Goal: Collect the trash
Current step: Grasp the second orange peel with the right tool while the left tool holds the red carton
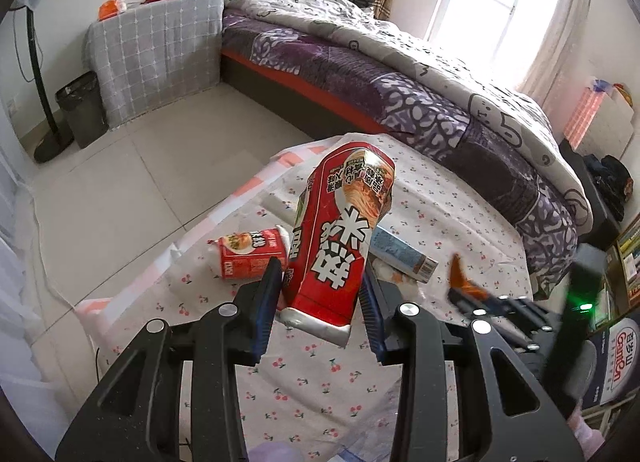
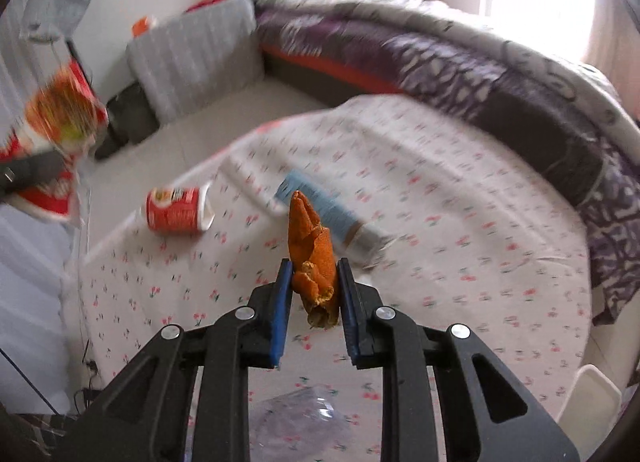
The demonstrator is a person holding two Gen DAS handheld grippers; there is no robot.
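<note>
A table under a cherry-print cloth (image 1: 320, 374) stands beside the bed (image 1: 420, 73), with a dark waste bin (image 1: 82, 109) on the floor by the far wall. Two pieces of trash lie on the cloth: a small red cup (image 1: 250, 252) on its side and a blue tube (image 1: 400, 252). The left gripper (image 1: 320, 302) is clamped on a crushed red noodle cup (image 1: 340, 234), lifted clear; the right gripper (image 2: 312, 294) pinches an orange peel (image 2: 312, 254). Judging by this, both loads are mid-carry, and the next move likely calls for reaching the bin before releasing.
</note>
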